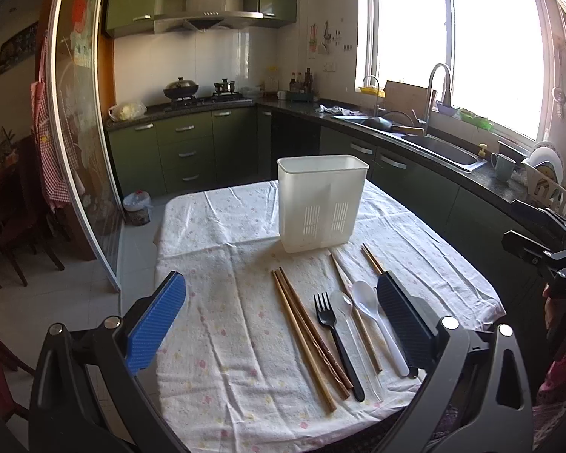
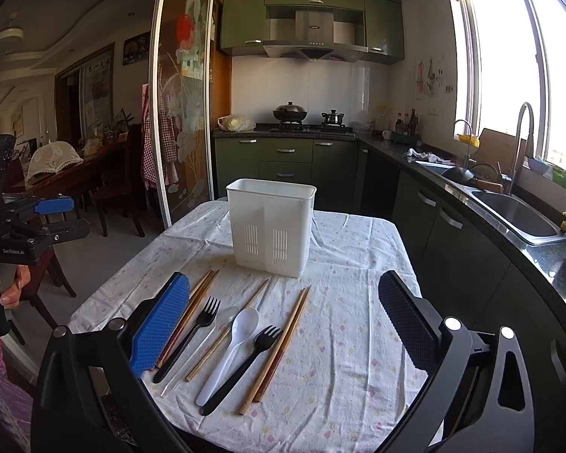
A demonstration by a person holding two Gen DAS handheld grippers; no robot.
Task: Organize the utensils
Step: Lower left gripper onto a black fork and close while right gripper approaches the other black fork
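— Utensils lie loose on the cloth-covered counter (image 2: 358,339), nearest us: chopsticks (image 2: 279,343), two black forks (image 2: 241,362), a white spoon (image 2: 230,347) and a clear spoon (image 1: 341,302) that is hard to pick out against the cloth. None is in the white caddy (image 2: 271,222), which stands upright farther back.

— And our tools?

— Both released. The right tool (image 2: 283,324) hangs spread above the row, grasping nothing; the left tool (image 1: 283,313) is likewise wide and empty over the same row from the other side.

— How do we take the first piece well?

— We judge it best to choose an outer one, such as the pair of chopsticks at the right edge, bring the tool low with one finger on each side, and clench near the middle so it does not tip. Then stand it in one compartment of the caddy.

— What can't we see?

— The inside of the caddy: a divider shows faintly through its wall, but whether anything lies at the bottom we cannot tell. In the left view a finger covers the second fork.
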